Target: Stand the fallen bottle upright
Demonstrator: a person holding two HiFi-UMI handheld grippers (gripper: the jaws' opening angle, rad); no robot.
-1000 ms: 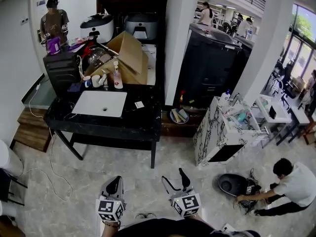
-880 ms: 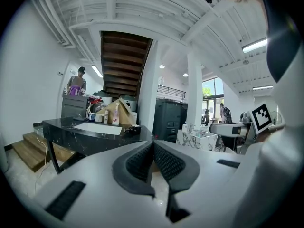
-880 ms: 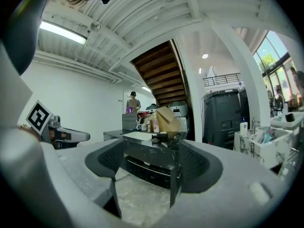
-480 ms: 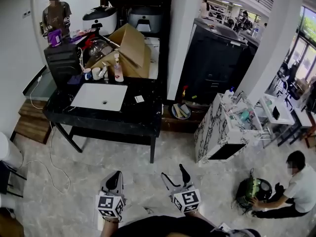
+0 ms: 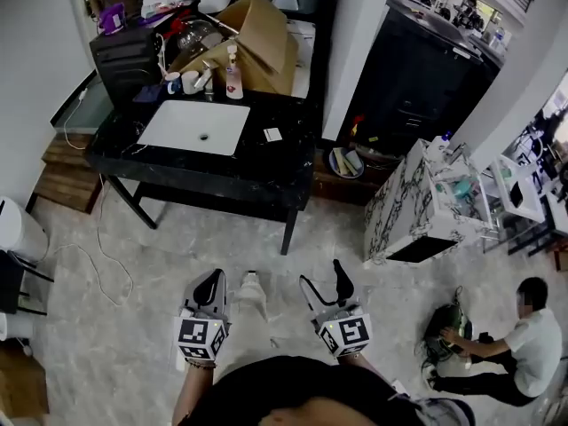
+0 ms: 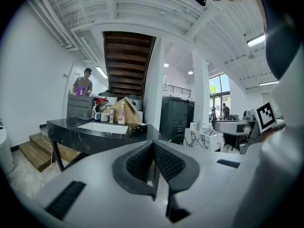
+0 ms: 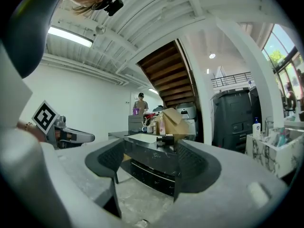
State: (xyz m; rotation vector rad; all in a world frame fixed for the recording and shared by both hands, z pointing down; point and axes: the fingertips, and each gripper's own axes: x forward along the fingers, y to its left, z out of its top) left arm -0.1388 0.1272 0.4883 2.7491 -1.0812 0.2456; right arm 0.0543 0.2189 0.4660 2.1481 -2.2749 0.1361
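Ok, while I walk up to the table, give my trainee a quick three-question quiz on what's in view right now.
1. True or false: the left gripper has its jaws together.
2. Multiple choice: the pump bottle is A) upright at the far edge of the black table, B) lying in the white basin, C) on the floor.
3. Short answer: which gripper's jaws stand wide apart?

Key: 1 true. 2 A. 3 the right gripper; its jaws have just been opening, with nothing between them.
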